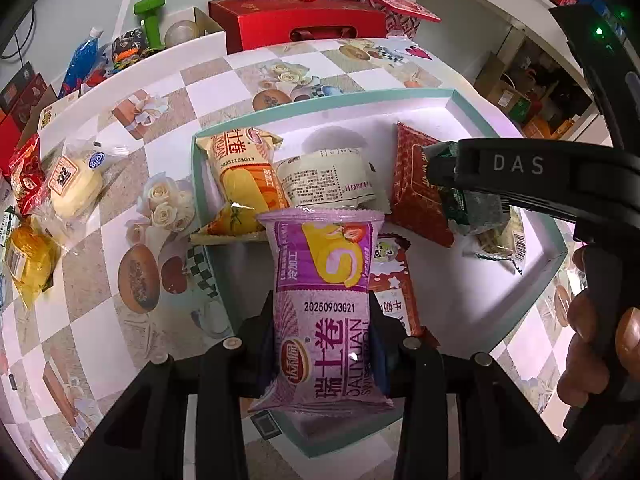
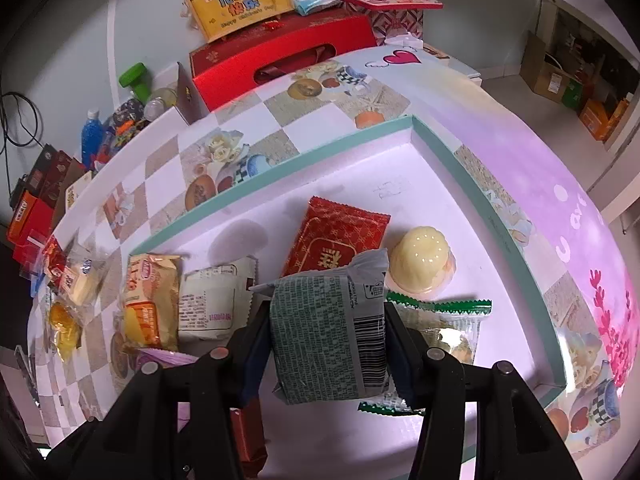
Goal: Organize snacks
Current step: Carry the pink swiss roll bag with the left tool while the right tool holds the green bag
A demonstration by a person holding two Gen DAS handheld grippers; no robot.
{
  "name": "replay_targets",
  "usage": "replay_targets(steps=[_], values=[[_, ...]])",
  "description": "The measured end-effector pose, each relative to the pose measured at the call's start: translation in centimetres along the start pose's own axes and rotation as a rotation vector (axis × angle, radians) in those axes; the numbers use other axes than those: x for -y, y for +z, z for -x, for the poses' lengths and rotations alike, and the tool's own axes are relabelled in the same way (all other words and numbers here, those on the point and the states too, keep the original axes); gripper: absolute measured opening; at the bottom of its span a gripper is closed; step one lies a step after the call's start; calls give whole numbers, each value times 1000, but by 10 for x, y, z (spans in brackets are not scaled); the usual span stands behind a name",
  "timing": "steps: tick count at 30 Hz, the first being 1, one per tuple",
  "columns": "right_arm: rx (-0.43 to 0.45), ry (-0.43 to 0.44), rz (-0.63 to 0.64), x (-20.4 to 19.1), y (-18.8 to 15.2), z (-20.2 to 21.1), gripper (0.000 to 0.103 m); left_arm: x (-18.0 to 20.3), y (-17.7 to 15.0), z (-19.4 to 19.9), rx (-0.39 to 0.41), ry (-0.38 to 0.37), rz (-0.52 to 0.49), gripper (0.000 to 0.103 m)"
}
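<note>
The left hand-held gripper (image 1: 326, 344) is closed on a purple cake roll packet (image 1: 326, 300), pinched across its lower half at the bottom centre of the left wrist view, hanging over the near edge of the box (image 1: 460, 94). The right hand-held gripper (image 2: 328, 344) is clamped on a grey-green packet (image 2: 328, 332) at the lower middle of the right wrist view, above the box floor.

Both packets look light and puffy, with soft cake and air inside slick film, so a hard squeeze would likely crush them. The middle of the body seems the best hold; the crimped ends would slip.

The grey-green packet shows only its printed back, so its contents cannot be told. It covers part of the red packet (image 2: 340, 236) and most of a green-edged wrapper (image 2: 448, 316). The purple packet hides much of a brown packet (image 1: 394, 284) beneath it. The snacks on the worktop (image 1: 224, 80) at the left edge (image 1: 68, 184) are distorted and hard to read.
</note>
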State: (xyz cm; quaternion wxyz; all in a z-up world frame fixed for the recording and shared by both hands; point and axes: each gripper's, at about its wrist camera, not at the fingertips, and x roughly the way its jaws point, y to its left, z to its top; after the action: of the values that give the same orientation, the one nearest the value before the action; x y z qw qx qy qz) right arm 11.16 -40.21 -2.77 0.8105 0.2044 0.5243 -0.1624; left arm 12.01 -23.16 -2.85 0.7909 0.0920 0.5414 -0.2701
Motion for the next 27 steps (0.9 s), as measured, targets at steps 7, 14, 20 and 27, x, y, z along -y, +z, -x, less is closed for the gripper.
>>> replay_targets(steps=[7, 14, 20, 27], values=[[-7, -7, 3, 1, 0, -2, 55, -5, 4, -4, 13, -46, 43, 40], [-8, -14, 6, -1, -1, -2, 55, -2, 7, -8, 18, -95, 61, 40], [-8, -19, 11, -1, -1, -1, 55, -4, 9, -3, 24, -28, 54, 40], [-10, -27, 11, -1, -1, -1, 57, -11, 10, -4, 9, -2, 67, 46]])
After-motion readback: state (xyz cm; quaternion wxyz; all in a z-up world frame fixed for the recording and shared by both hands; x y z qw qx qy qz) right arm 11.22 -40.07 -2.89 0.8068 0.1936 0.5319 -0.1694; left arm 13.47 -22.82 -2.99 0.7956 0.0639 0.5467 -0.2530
